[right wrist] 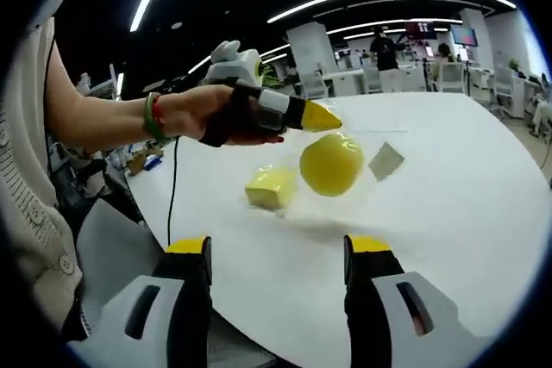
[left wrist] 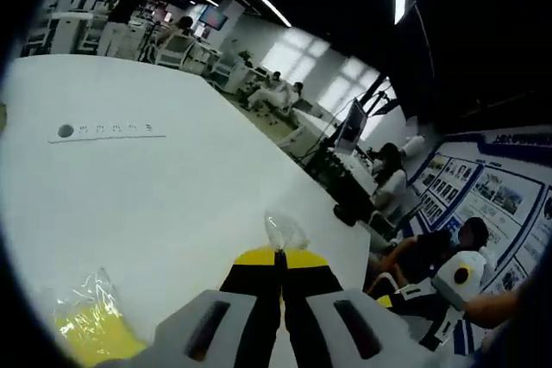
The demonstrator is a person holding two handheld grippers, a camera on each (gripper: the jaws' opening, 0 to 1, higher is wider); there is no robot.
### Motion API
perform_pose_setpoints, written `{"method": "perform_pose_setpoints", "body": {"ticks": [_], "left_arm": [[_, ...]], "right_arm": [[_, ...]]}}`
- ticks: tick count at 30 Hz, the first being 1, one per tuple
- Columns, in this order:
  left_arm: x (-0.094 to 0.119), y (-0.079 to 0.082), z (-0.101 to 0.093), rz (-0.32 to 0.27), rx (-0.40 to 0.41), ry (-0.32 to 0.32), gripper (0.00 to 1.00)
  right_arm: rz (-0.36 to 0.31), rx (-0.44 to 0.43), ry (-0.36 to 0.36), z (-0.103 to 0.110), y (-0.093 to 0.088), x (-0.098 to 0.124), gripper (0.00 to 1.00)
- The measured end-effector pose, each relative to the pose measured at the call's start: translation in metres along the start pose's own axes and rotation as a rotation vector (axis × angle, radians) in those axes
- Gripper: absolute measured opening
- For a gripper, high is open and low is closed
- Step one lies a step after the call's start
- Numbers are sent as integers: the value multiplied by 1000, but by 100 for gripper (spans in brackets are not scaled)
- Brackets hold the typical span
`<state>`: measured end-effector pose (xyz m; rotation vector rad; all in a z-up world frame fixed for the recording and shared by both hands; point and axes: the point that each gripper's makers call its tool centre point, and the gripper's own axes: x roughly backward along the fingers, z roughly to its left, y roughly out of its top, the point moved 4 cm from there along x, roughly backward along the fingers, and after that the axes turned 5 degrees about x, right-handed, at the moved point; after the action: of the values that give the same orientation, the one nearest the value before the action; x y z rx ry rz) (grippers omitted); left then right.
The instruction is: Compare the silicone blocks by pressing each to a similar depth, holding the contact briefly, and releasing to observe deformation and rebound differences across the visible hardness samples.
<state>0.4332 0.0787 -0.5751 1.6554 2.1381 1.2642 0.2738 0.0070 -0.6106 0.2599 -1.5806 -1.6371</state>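
White table [right wrist: 448, 204] carried the samples. Left gripper [right wrist: 323, 116] was clamped on clear wrapping, a round yellow block [right wrist: 331, 164] dangling above the table; bagged yellow block [right wrist: 271, 187] lay beside. Right gripper [right wrist: 280, 252] stood spread, empty. Pressing looked not yet begun.

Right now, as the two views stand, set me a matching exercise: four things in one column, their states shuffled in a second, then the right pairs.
Column A
1. left gripper
2. right gripper
3. yellow block
4. round yellow sample

Column B
a. open, nothing between the fingers
b. lying on the table
c. shut on clear plastic
d. hanging just below the left gripper's tip

Pairs: 1-c, 2-a, 3-b, 4-d
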Motion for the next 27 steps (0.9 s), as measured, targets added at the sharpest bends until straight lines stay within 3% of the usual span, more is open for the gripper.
{"method": "perform_pose_setpoints", "body": {"ticks": [7,14,21,27], "left_arm": [[43,14,-17,-40,-58,-11,0],[95,25,-36,-71,-84,-45,0],[141,27,-49,-83,-121,-58,0],[166,21,-52,-78,-137,-61,0]], "right_arm": [[-4,72,7,0,22,-3,63],[-8,178,62,2,51,-17,69],[14,234,175,22,80,-44,76],[-6,295,283,51,102,-76,75]]}}
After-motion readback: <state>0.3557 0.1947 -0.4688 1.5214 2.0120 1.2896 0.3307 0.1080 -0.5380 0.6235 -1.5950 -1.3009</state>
